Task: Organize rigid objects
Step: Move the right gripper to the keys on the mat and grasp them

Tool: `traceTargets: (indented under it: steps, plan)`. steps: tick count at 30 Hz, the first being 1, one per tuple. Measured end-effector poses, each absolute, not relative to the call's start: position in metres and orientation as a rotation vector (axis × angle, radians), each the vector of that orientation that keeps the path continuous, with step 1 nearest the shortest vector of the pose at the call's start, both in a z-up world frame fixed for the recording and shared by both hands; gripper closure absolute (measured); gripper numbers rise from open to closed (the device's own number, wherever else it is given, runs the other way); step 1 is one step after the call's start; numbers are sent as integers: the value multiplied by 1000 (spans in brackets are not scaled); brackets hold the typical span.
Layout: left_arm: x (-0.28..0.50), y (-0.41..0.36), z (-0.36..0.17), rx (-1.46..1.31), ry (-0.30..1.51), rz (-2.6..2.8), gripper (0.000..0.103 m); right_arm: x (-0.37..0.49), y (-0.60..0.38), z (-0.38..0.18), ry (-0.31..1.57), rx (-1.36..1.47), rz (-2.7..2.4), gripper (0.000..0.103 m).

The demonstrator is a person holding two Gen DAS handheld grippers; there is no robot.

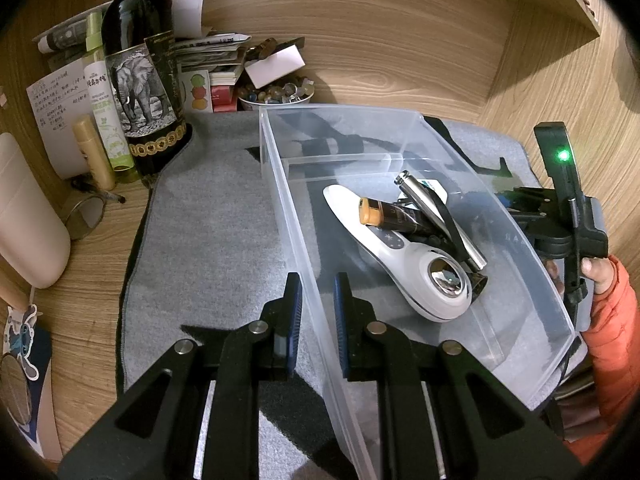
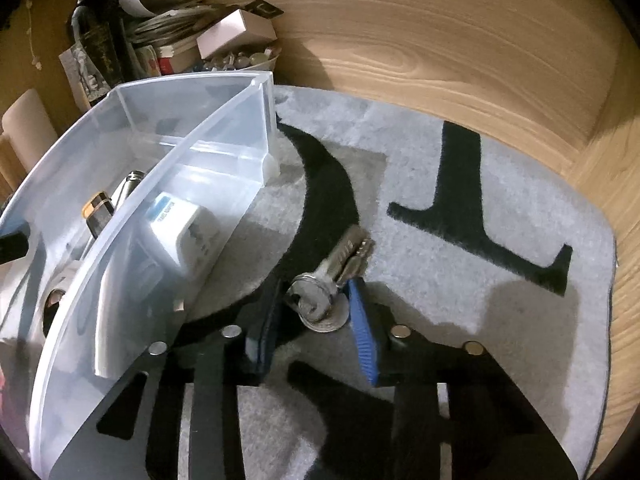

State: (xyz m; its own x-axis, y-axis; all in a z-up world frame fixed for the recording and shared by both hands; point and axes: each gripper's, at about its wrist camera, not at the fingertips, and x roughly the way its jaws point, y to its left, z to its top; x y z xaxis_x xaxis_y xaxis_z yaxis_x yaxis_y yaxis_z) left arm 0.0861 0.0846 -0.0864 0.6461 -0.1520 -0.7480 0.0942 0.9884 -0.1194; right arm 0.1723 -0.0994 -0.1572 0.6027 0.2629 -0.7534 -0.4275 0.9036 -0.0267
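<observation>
In the left wrist view, the left gripper [image 1: 316, 320] straddles the near left wall of the clear plastic bin [image 1: 280, 200], one blue pad on each side of the wall; whether the pads press the plastic cannot be told. Inside the bin, just beyond, lie a white handheld device [image 1: 404, 264], a brown tube with an orange cap [image 1: 384, 216] and a silver cylinder [image 1: 440, 220] piled together.

In the right wrist view, the right gripper [image 2: 316, 320] has its fingers partly spread, with a bunch of silver keys [image 2: 328, 280] between them against the right blue pad [image 2: 364, 340], over the grey mat [image 2: 480, 300] just right of the bin. Farther back on the tabletop [image 1: 400, 60] stand a dark wine bottle [image 1: 140, 60] and a bowl of beads [image 1: 276, 92].
</observation>
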Motion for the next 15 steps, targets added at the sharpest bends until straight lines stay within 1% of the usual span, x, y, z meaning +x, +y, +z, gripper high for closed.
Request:
traceTargets:
  steps: [1, 11, 12, 13, 15]
  plan:
    - [86, 85, -86, -72, 857, -140, 89, 172, -100, -157, 833, -210, 403, 77]
    - [86, 85, -86, -70, 858, -140, 89, 160, -110, -147, 794, -194, 409, 78]
    - [86, 85, -86, -70, 858, -140, 89, 157, -111, -144, 785, -193, 408, 80]
    - [86, 85, -86, -70, 858, -140, 89, 155, -113, -142, 779, -191, 409, 92]
    - [86, 85, -86, -70, 857, -140, 89, 154, -116, -137, 777, -182, 413, 94]
